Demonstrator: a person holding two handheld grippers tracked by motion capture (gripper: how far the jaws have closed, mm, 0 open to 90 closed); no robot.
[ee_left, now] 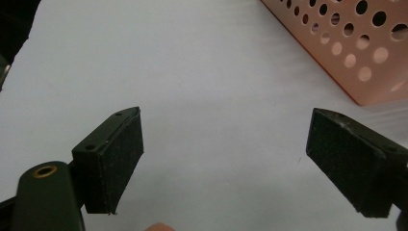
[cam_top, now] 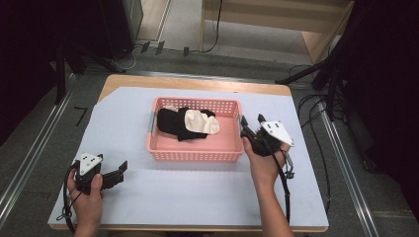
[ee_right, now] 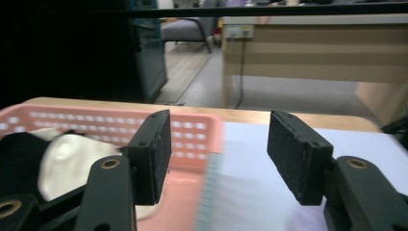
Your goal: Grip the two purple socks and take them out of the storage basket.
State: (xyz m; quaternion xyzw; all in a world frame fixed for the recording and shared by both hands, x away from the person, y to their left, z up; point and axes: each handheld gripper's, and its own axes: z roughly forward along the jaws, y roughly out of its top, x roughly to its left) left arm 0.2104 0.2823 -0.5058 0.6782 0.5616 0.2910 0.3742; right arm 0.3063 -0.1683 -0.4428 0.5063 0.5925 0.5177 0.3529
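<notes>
A pink perforated basket (cam_top: 195, 154) stands in the middle of the table, with a black cloth (cam_top: 170, 122) and a cream cloth (cam_top: 197, 121) bunched inside it. My right gripper (cam_top: 251, 120) hovers at the basket's right end, held in a hand. In the right gripper view this gripper (ee_right: 219, 154) is open with nothing between its pads; the basket (ee_right: 192, 130) and the cream cloth (ee_right: 72, 159) lie behind its left jaw. My left gripper (cam_top: 122, 170) rests low at the front left, pointing toward the basket. It is open (ee_left: 226, 154) over bare mat, with the basket's corner (ee_left: 356, 53) ahead.
A pale mat (cam_top: 197, 197) covers most of the wooden table (cam_top: 197, 83). Cables (cam_top: 316, 113) trail on the floor to the right. Dark stands and a wooden desk (cam_top: 276, 19) are beyond the far edge. Bare mat lies in front of the basket between the hands.
</notes>
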